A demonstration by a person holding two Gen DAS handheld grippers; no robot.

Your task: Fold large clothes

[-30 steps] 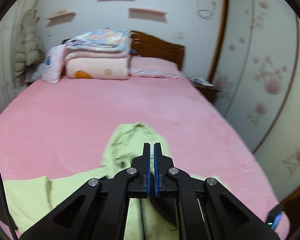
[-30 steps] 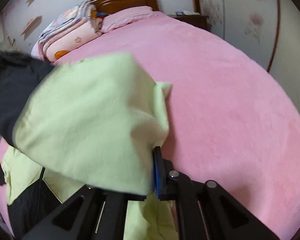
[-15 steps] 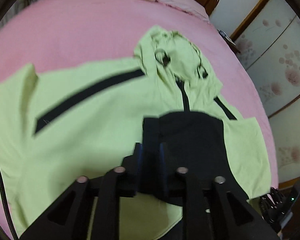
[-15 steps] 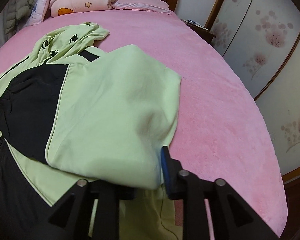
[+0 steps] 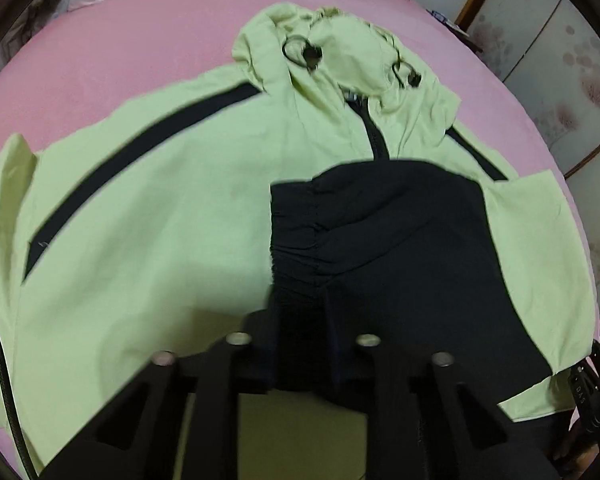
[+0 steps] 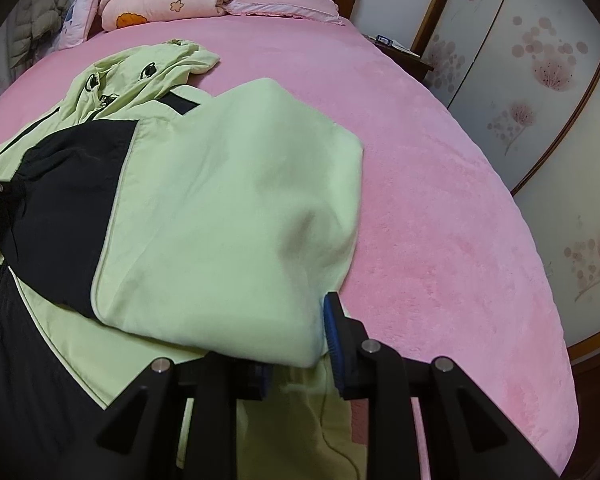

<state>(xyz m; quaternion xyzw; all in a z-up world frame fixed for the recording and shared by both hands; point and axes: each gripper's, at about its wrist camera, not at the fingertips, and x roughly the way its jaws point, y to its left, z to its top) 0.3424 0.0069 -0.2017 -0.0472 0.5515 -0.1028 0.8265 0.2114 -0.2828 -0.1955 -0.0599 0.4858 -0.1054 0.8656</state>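
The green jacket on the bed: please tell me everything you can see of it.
The jacket is light green, of thin soft cloth, with black stripes, a black zip and a hood printed with cartoon eyes. It lies spread front up on the pink bed, hood toward the pillows. One sleeve, green with a black gathered cuff, is folded across the chest. The left tool pinches the cuff; the right tool holds the sleeve's green part.
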